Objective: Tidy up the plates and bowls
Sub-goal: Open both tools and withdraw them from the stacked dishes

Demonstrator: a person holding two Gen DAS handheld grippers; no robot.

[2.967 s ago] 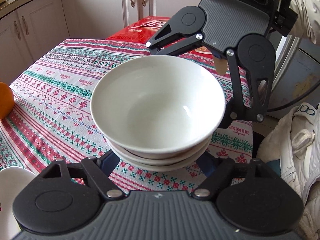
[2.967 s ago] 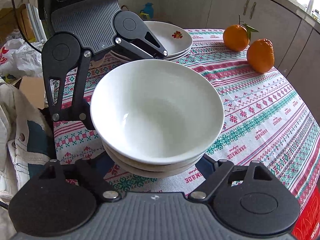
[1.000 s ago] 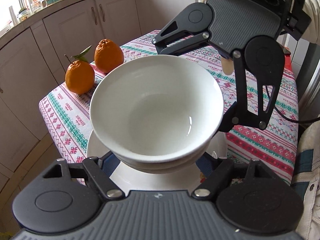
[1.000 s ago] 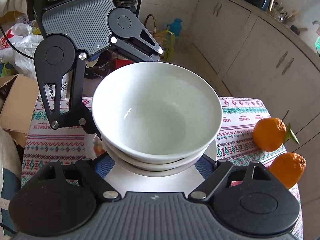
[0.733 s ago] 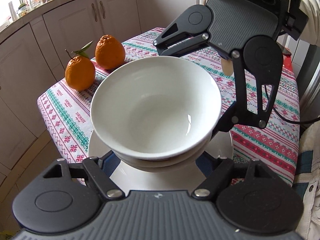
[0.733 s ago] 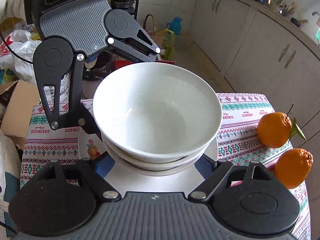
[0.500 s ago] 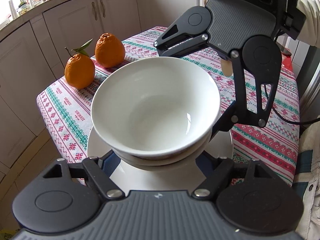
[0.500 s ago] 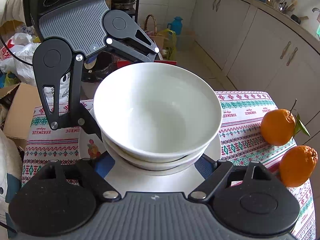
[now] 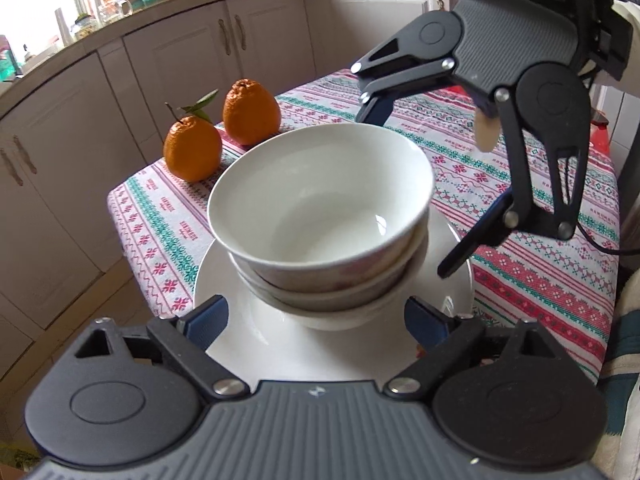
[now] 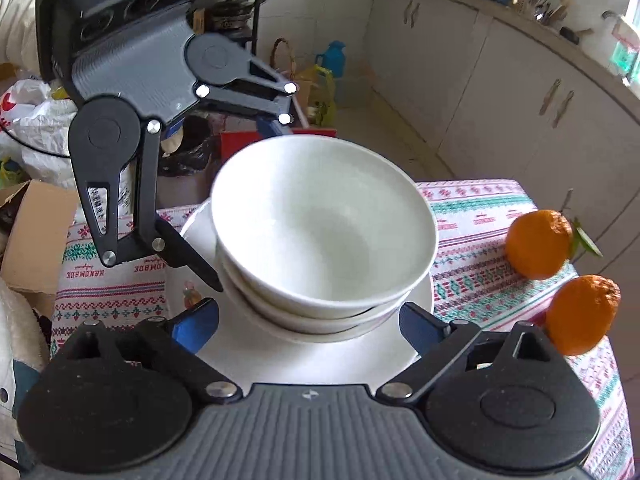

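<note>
A: Left wrist view, what's changing?
B: The left gripper (image 9: 316, 318) jaws have just been opening; they're now standing wide, pads clear of the bowl stack (image 9: 320, 216) between them, gripping nothing. A second ago they were clamping it. The stack is now sitting on the white plate (image 9: 460, 280) on the patterned tablecloth (image 9: 540, 280).
A: Counts?
B: Three nested bowls, one plate showing, two oranges (image 9: 222, 132) behind.
A: Right wrist view?
B: Same there: the right gripper (image 10: 310, 322) has just been opening too, blue pads off the bowl stack (image 10: 324, 232), holding nothing. The stack is resting on the plate (image 10: 192, 232), near the table edge.
A: Counts?
B: Three bowls again, two oranges (image 10: 560, 276) at right, two grippers facing each other across the stack.
</note>
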